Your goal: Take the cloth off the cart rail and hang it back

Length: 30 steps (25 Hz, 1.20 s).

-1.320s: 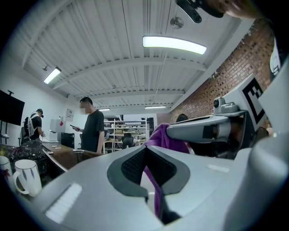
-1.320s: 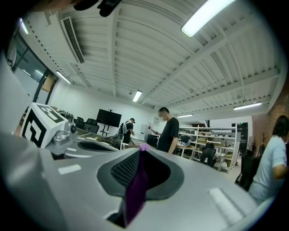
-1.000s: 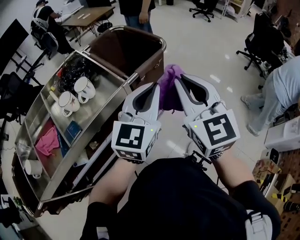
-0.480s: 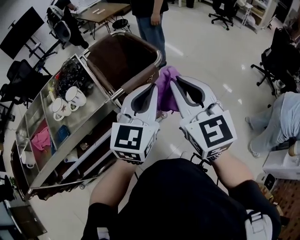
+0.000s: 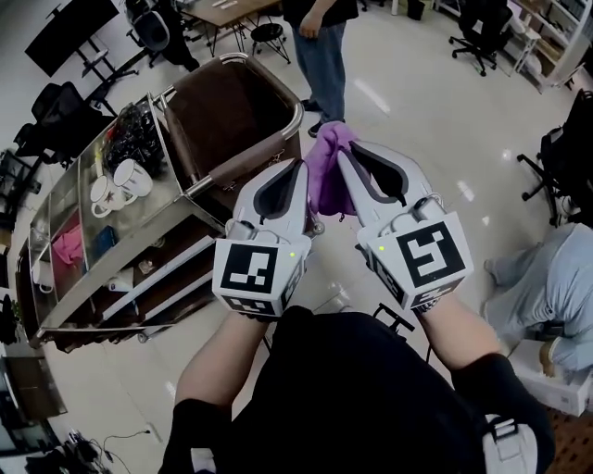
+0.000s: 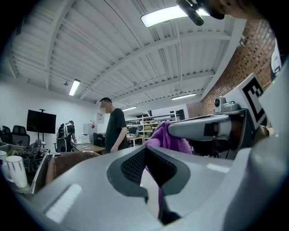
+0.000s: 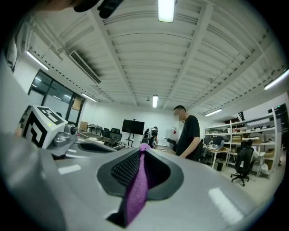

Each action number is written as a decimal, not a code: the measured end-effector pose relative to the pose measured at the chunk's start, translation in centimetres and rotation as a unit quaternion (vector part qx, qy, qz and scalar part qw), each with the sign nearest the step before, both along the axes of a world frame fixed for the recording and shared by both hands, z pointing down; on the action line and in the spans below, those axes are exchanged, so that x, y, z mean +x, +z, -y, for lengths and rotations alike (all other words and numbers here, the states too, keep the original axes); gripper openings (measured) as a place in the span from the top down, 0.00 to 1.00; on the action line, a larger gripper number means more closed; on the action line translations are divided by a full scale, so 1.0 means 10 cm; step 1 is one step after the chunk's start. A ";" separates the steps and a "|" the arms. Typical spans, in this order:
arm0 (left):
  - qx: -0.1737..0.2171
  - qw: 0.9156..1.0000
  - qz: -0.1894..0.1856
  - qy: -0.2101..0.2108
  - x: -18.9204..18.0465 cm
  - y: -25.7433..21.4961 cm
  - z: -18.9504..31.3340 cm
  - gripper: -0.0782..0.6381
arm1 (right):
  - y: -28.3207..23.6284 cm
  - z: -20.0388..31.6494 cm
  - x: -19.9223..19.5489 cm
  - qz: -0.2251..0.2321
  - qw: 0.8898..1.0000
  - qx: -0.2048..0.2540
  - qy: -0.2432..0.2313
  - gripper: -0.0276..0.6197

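A purple cloth (image 5: 326, 171) is bunched up between my two grippers, off the cart rail (image 5: 232, 176), over the floor just right of the cart's brown bag (image 5: 227, 116). My left gripper (image 5: 298, 168) is shut on the cloth's left part; in the left gripper view the cloth (image 6: 174, 136) runs down the slit of the left gripper (image 6: 145, 151). My right gripper (image 5: 345, 155) is shut on the right part; a purple strip of the cloth (image 7: 135, 194) sits pinched in the right gripper (image 7: 142, 149). Both grippers point level, side by side.
The steel cart (image 5: 83, 268) stands at the left with white mugs (image 5: 116, 180) and a pink rag (image 5: 65, 250) on its top. A person in jeans (image 5: 324, 51) stands just beyond the bag. A seated person (image 5: 547, 278) and office chairs (image 5: 482, 23) are to the right.
Both grippers have swung sideways together with the purple cloth in them. The cart has slid to the left in the head view, and the standing person now shows straight ahead.
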<state>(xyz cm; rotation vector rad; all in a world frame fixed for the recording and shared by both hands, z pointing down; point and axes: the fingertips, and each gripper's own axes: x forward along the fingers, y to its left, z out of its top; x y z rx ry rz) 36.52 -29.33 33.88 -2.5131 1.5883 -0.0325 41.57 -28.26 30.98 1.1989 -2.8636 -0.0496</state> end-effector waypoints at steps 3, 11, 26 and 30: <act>-0.003 1.000 0.002 -0.014 0.08 0.01 0.07 0.89 | 0.00 0.09 0.11 0.002 1.000 0.002 -0.011 0.91; -0.004 0.999 0.006 -0.049 0.11 0.05 0.39 0.89 | 0.04 0.43 0.18 0.006 0.999 0.005 -0.041 0.91; 0.033 0.992 -0.015 -0.119 -0.41 -0.23 1.27 0.89 | -0.18 1.39 -0.37 -0.009 0.991 0.048 -0.124 0.91; -0.028 0.987 -0.022 -0.155 -0.55 -0.19 1.43 0.89 | -0.43 1.63 -0.55 0.019 0.983 0.092 -0.156 0.91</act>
